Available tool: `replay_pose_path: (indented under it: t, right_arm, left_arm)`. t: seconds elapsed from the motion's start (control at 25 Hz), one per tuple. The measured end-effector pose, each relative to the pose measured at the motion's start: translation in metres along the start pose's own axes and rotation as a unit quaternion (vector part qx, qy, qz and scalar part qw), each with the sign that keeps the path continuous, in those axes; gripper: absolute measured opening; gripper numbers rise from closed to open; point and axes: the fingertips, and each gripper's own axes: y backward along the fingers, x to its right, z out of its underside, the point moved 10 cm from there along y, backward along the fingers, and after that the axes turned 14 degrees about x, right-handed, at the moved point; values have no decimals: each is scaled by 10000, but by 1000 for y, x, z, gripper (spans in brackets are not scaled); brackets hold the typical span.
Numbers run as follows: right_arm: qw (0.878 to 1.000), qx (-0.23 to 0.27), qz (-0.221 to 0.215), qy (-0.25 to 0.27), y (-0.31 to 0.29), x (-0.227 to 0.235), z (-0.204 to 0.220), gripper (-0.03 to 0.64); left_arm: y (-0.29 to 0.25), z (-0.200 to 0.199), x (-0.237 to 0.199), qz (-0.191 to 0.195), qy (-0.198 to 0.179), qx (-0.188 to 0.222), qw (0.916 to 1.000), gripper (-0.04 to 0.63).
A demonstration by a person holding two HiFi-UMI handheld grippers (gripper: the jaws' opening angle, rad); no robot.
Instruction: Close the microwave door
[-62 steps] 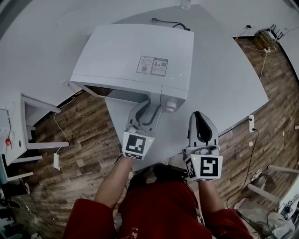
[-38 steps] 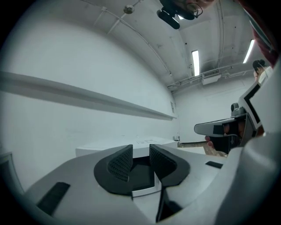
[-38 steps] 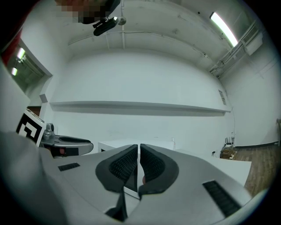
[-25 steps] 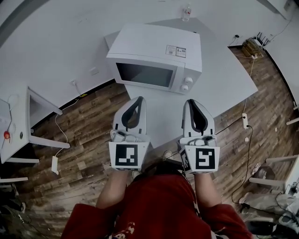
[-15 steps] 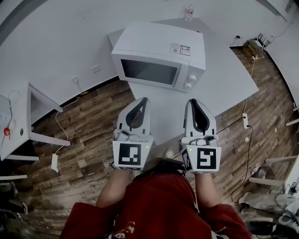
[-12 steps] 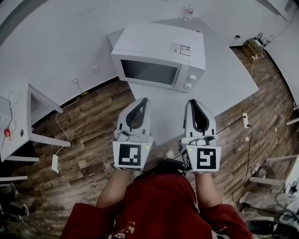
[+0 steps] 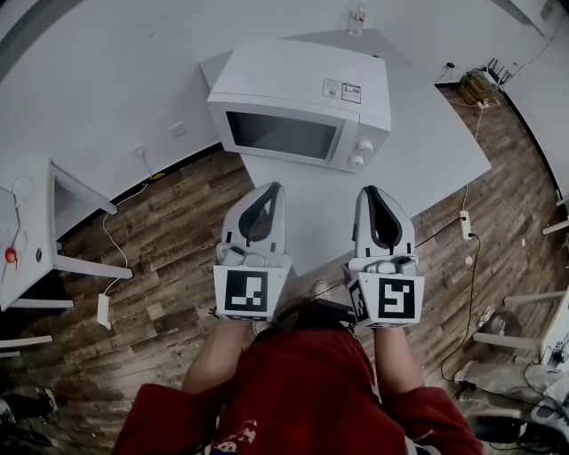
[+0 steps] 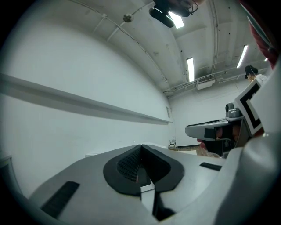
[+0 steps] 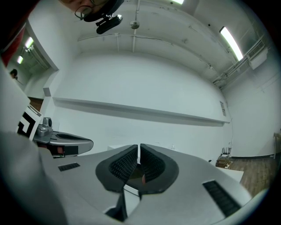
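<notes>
The white microwave (image 7: 302, 98) stands on the grey table (image 7: 427, 142) with its dark-windowed door (image 7: 283, 136) flush against the front, beside two knobs. Both grippers are held side by side close to the person's body, short of the table's near edge and apart from the microwave. My left gripper (image 7: 274, 188) is shut with nothing in it; its pads meet in the left gripper view (image 8: 140, 147). My right gripper (image 7: 369, 191) is also shut and empty, its pads (image 9: 131, 162) a hairline apart against a bare white wall.
A small bottle (image 7: 356, 16) stands at the table's far corner. A white side table (image 7: 36, 231) is at the left over the wood floor. A power strip (image 7: 465, 227) and cables lie on the floor at the right.
Earlier the microwave door stood ajar with my left gripper at it; now the door is closed and that gripper is drawn back beside the right one. Little has moved in the last second.
</notes>
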Motion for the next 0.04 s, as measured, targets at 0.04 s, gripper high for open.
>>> replay_pose_path:
  t: [0.04]
  right_arm:
    - [10000, -10, 7, 13, 0, 1, 1, 37]
  left_arm:
    - [-1, 1, 0, 9, 9, 5, 10000, 26]
